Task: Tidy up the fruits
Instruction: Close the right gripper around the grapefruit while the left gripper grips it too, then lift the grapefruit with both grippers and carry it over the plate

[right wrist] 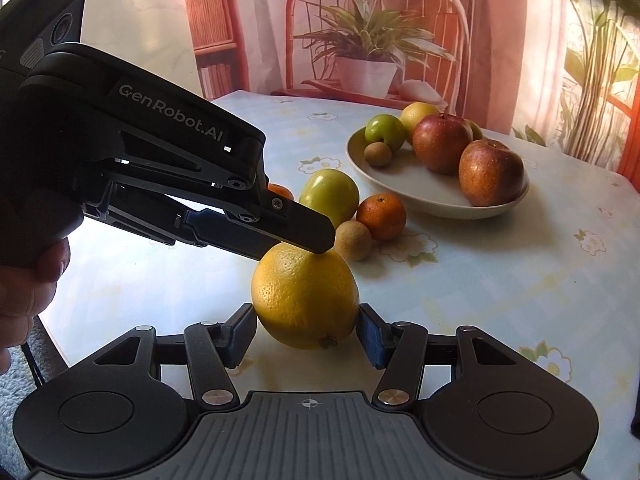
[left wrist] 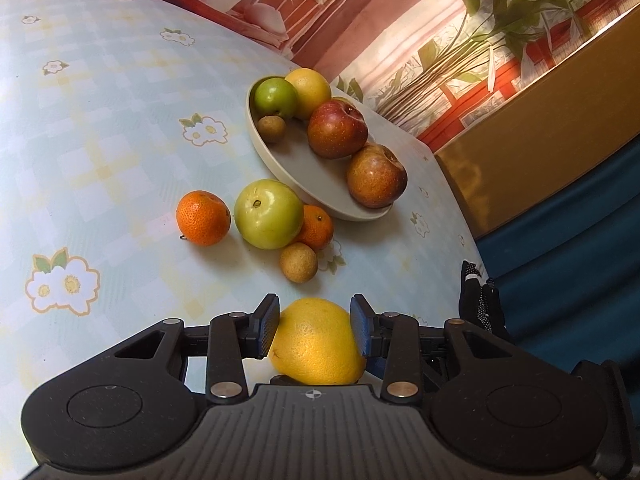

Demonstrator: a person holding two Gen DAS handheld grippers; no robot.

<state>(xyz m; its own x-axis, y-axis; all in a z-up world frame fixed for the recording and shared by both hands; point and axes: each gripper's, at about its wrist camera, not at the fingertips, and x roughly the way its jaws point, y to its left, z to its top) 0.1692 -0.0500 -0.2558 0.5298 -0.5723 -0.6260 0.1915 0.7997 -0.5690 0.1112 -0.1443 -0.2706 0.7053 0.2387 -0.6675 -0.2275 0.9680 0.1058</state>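
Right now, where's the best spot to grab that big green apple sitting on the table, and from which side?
Grip the big green apple across its widest middle, coming from above. A longan and mandarin crowd its near side, and the plate blocks behind, so side approaches look tight.

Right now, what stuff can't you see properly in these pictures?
- Right wrist view: one tangerine is mostly hidden behind the left gripper.
- Both views: a small greenish fruit in the bowl peeks out behind the red apple; what kind is unclear.
- Left wrist view: the lemon's underside is hidden by the gripper body.
- Right wrist view: whether the right gripper's fingers touch the lemon is unclear.
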